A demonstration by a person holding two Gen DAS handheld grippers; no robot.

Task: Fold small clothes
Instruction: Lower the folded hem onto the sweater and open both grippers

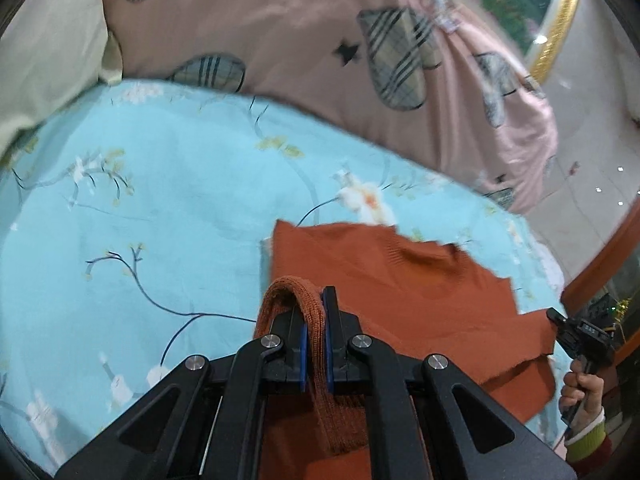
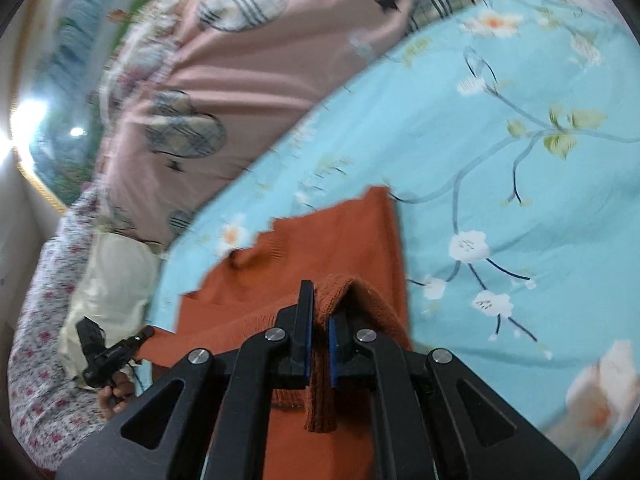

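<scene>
A rust-orange knitted garment (image 1: 404, 304) lies on a light blue floral bedsheet (image 1: 160, 200). My left gripper (image 1: 316, 304) is shut on a ribbed edge of the garment, which loops over its left finger. The garment shows in the right wrist view (image 2: 328, 248) too, where my right gripper (image 2: 320, 304) is shut on another ribbed edge that drapes over its right finger. Each gripper shows small in the other's view: the right one (image 1: 576, 332) at the garment's right side, the left one (image 2: 108, 354) at its left side.
A pink quilt with plaid patches (image 1: 320, 40) lies bunched behind the sheet. A cream pillow (image 1: 48, 60) sits at the left. A floral cover (image 2: 44, 340) runs along the bed's edge. A gold-framed picture (image 1: 556, 20) hangs on the wall.
</scene>
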